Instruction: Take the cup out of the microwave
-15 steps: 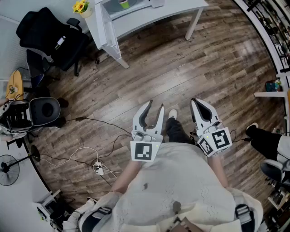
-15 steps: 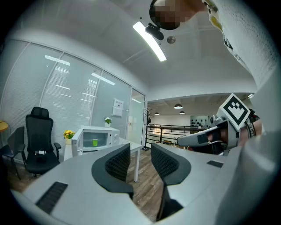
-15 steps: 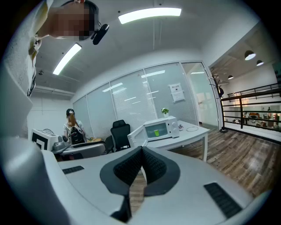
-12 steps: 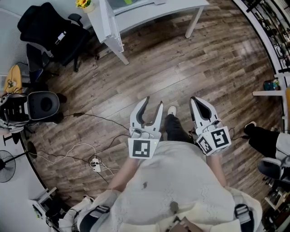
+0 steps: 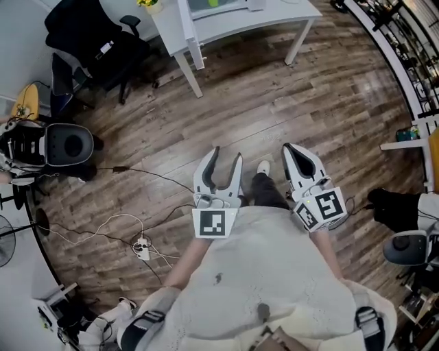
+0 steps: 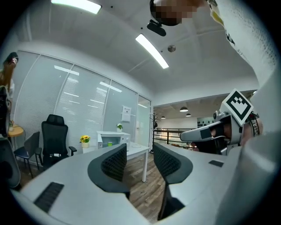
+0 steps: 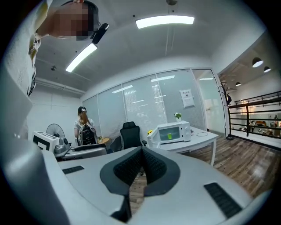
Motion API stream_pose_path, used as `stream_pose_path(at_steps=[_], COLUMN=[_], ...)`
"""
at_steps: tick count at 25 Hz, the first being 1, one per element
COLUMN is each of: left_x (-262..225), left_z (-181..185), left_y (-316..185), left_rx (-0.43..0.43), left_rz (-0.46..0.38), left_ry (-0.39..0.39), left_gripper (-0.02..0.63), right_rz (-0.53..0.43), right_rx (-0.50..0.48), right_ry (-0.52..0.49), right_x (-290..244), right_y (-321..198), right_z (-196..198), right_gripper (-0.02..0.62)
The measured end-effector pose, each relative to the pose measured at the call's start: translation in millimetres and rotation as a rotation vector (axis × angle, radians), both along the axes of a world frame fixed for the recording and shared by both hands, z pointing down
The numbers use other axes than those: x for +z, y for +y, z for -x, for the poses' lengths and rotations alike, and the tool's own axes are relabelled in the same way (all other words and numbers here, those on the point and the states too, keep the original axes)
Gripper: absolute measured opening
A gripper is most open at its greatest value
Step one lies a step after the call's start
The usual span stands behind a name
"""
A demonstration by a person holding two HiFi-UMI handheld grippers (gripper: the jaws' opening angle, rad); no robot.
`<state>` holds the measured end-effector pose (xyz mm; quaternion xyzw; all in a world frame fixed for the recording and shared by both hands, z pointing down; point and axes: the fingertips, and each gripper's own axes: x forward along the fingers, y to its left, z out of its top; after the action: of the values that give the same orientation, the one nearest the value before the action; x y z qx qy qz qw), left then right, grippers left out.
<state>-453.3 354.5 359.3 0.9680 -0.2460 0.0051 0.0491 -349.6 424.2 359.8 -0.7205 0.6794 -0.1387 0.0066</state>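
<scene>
The white microwave [image 7: 174, 132] stands on a white table [image 7: 199, 141] well ahead of me, with a green cup [image 7: 169, 136] showing inside it. The left gripper view also catches the microwave [image 6: 109, 139], small and far off. In the head view only the table [image 5: 274, 17] and a bit of the green cup [image 5: 212, 3] show at the top edge. My left gripper [image 5: 226, 153] is held level in front of my body, open with nothing between its jaws. My right gripper [image 5: 289, 147] is beside it, shut and empty. Both are far from the microwave.
A black office chair [image 5: 96, 34] stands left of the table, with yellow flowers [image 5: 147, 3] on the table's corner. Cables and a power strip [image 5: 140, 247] lie on the wood floor at the left. A person with a backpack [image 7: 85, 129] stands far left, near a fan [image 7: 52, 129].
The table, the chair and the floor cables have slid right and down in the head view as I turn and step toward the table. Both grippers keep their pose.
</scene>
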Motion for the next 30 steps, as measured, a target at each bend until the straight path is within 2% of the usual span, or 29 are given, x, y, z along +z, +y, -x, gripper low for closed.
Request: stream_pose_path(at_steps=[5, 12, 18, 30], left_x=[-1, -3, -4, -1], left_z=[23, 14, -16, -101], left_y=[-4, 20, 6, -12], left_rx=[-0.036, -0.017, -0.042, -0.064], left_rz=[0.009, -0.002, -0.015, -0.012], left_ry=[0.014, 0.019, 0.011, -0.03], left_gripper=[0.189, 0.189, 0.204, 0.209], right_rz=[-0.004, -0.014, -0.006, -0.011], right_rx=[-0.018, -0.001, 0.009, -0.059], right_ry=[0.017, 0.011, 0.003, -0.01], right_x=[-5, -5, 2, 2], right_y=[2, 25, 22, -7], right_z=[24, 18, -13, -96], right_gripper=[0.008, 0.008, 0.008, 0.009])
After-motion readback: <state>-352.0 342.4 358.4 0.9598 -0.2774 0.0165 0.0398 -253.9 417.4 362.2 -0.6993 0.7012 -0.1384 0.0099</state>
